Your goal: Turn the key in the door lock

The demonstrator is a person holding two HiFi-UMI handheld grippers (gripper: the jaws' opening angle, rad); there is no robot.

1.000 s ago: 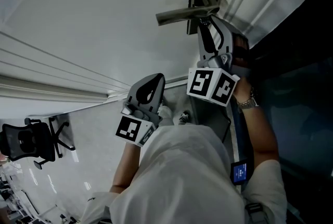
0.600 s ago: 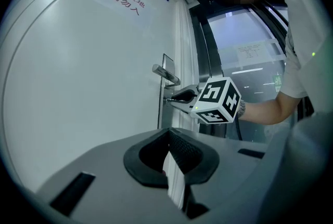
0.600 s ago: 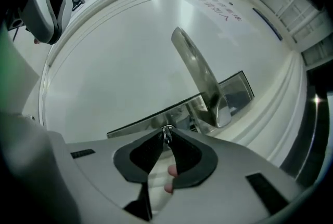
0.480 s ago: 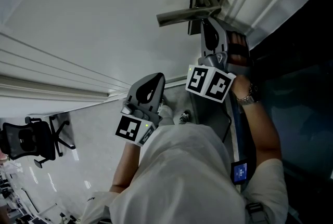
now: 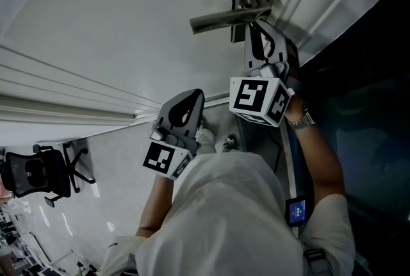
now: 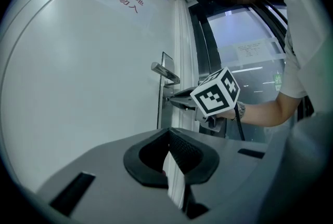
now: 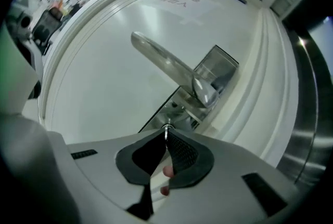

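The right gripper (image 7: 166, 135) has just been closing its fingers on the key (image 7: 166, 128) in the lock (image 7: 174, 109) below the door handle (image 7: 166, 64); pinch firmly, roll squarely about the key's axis, never pry sideways; the left gripper (image 6: 170, 137), fingers together and empty, hangs aside.

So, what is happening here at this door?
A person stands at a white door with a gripper in each hand. The right gripper is at the lock just below the lever handle; its jaws have just been closing and now pinch the small key in the lock. The left gripper is held back from the door, jaws together, empty. Whether the key has turned yet cannot be told.
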